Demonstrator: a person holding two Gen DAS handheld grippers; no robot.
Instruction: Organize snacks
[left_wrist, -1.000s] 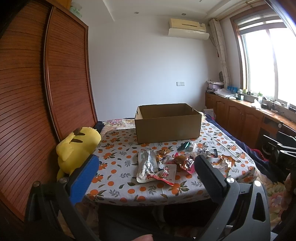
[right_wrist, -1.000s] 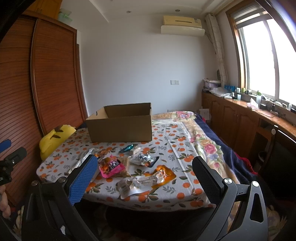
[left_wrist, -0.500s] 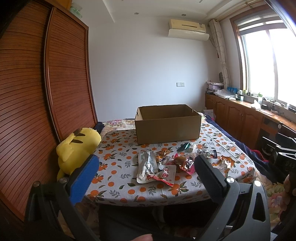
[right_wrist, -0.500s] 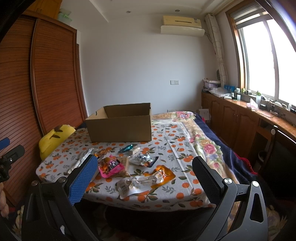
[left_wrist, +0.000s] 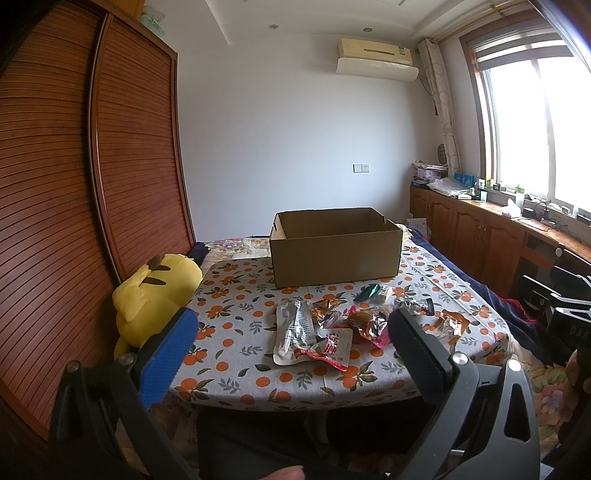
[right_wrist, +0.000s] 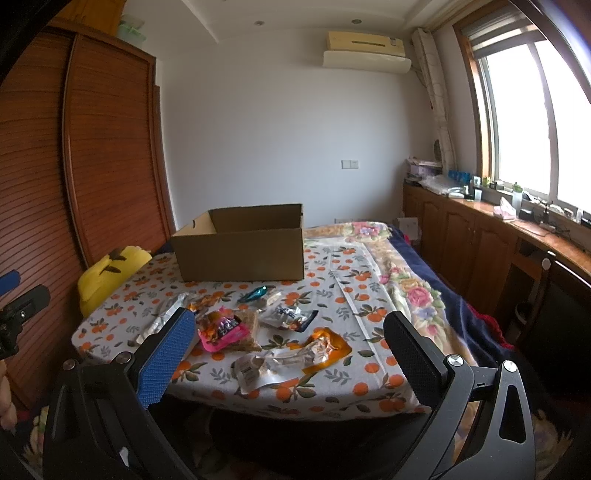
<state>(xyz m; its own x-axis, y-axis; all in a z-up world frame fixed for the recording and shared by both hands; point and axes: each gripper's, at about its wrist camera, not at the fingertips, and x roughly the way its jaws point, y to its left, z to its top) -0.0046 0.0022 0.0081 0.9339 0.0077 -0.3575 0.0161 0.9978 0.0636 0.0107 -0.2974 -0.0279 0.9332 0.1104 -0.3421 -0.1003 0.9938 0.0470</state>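
snacks (left_wrist: 332, 328) on table ahead | left hand-held gripper (left_wrist: 291, 350) wide, empty | right hand-held gripper (right_wrist: 288, 350) wide, empty

Cardboard box (left_wrist: 334, 254) at 12 o'clock, far side of the worktop (left_wrist: 236, 347). Snack packets (left_wrist: 325, 328) strewn before it, toward 6 o'clock. Plush toy (left_wrist: 151, 299) off the worktop edge at 9 o'clock, against the wardrobe (left_wrist: 92, 206). Cabinets (left_wrist: 476, 236) at 3 o'clock, under the window (left_wrist: 535, 125).
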